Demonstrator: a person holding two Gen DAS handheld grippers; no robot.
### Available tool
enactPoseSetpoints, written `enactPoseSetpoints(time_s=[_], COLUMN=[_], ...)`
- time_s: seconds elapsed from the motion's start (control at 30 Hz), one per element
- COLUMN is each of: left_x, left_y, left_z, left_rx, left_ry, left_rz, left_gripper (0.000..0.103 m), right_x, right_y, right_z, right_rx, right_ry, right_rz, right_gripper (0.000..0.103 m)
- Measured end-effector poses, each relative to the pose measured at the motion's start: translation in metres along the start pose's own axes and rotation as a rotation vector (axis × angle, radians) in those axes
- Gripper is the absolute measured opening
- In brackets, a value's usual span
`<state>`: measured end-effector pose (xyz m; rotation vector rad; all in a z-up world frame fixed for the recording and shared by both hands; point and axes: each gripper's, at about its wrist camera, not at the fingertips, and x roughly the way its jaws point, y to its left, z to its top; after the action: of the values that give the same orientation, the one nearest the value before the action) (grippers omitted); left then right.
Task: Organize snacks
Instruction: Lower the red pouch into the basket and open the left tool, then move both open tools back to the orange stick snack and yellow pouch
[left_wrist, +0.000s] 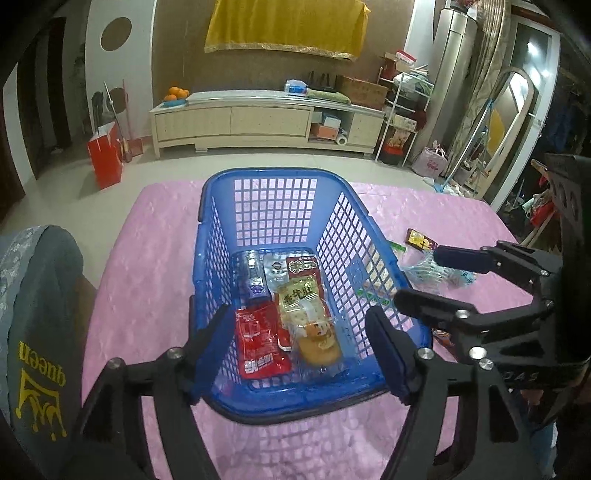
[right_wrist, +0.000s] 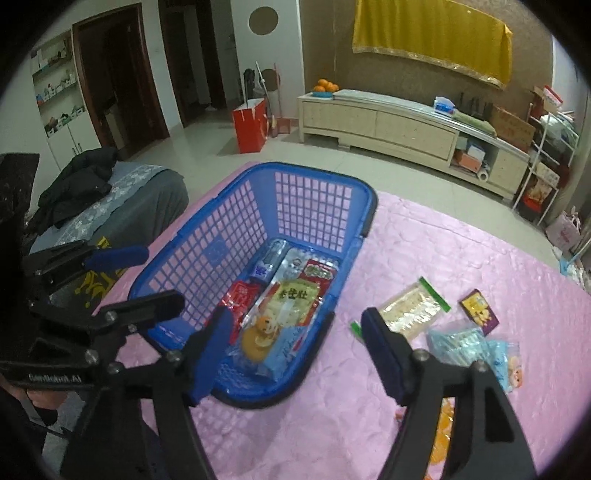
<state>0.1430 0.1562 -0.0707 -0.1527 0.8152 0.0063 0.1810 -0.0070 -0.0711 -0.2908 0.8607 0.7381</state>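
Black left tongs (left_wrist: 295, 347) and right tongs (right_wrist: 295, 350): both spread wide, empty, over blue plastic lattice basket (left_wrist: 258, 177) holding packets. Step: between deposits. Next: fetch clear green-edged cracker bag (right_wrist: 413, 310) from pink tabletop (right_wrist: 443, 236).

Setting: a home living room. Low cream TV cabinet (right_wrist: 406, 125) along a brown wall, bowl of oranges (right_wrist: 325, 88) on its end, yellow cloth (right_wrist: 432, 37) hung above. Tiled floor (right_wrist: 207, 140); red paper bag (right_wrist: 249, 123) and broom (right_wrist: 275, 99) by the wall. Dark wooden doorways (right_wrist: 114, 74), grey sofa (right_wrist: 122, 206) with a black jacket (right_wrist: 77, 184), wire rack (right_wrist: 546, 166) of household clutter.
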Motion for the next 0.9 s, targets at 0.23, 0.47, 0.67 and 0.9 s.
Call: enactPoseSetpoints(time_s=[0.23,0.47,0.67,0.9], left_x=[-0.024,-0.044,-0.041,-0.019], left_y=[-0.017,-0.061,-0.103,-0.15], left_z=[-0.006,-0.007,-0.008,-0.015], left_rx=[0.02,0.085,0.12,0.135], left_ry=[-0.024,-0.055,-0.048,-0.008], left_rz=[0.009,-0.017,-0.049,-0.093], left_gripper=[0.074,0.08,0.08,0.08], right_x=[-0.043,-0.081,-0.101,-0.114], right_y=[-0.017,-0.044,-0.072,-0.104], right_z=[-0.014,-0.033,-0.057,-0.086], right_rx=[0.019,0.054,0.079,0.096], right_ry=[-0.043,-0.065,-0.054,-0.045], right_rz=[-0.038,-0.067,-0.106,-0.158], right_gripper=[0.085,0.089,0.09,0.09])
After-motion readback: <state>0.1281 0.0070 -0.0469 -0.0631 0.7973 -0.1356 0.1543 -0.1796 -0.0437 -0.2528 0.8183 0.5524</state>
